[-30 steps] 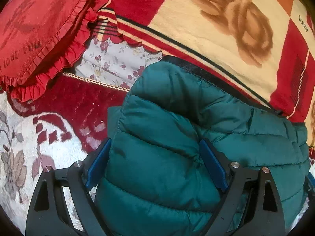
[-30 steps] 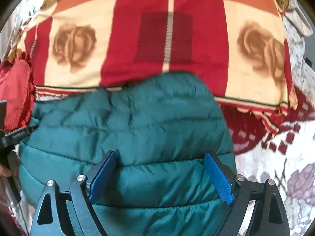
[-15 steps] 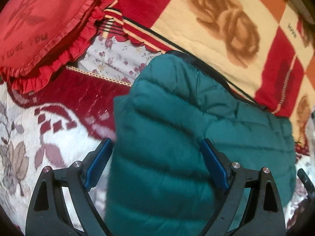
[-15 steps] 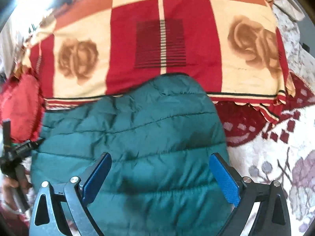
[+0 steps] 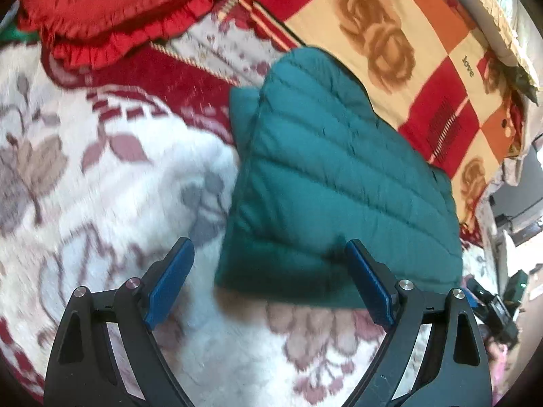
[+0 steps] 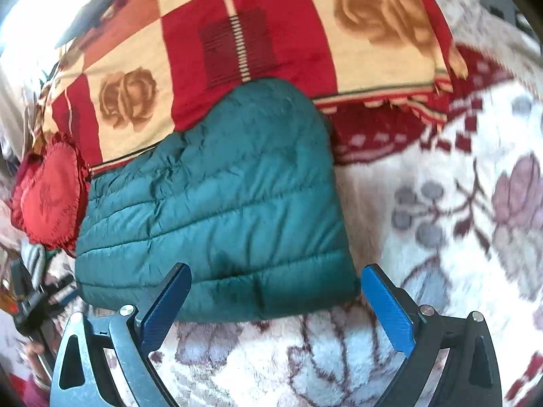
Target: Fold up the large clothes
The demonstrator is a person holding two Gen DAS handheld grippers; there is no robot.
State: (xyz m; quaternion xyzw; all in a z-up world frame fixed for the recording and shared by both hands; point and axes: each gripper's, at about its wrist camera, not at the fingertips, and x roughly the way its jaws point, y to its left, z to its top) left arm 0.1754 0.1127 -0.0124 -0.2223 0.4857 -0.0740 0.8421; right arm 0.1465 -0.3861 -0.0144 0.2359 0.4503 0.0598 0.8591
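A teal quilted puffer jacket lies folded into a compact bundle on a white floral bedspread; it also shows in the right wrist view. My left gripper is open and empty, just in front of the jacket's near edge, with its right pad close to the fabric. My right gripper is open and empty, its blue pads straddling the jacket's near edge from above. The other gripper shows at the far left edge of the right wrist view.
A red, cream and orange rose-patterned blanket lies behind the jacket. A red frilled heart cushion sits at the far left; it also shows in the right wrist view. The floral bedspread extends to the right and front.
Both grippers have pulled back and up from the jacket. They hovered over its middle before; now they sit at its near edge, and more bedspread shows.
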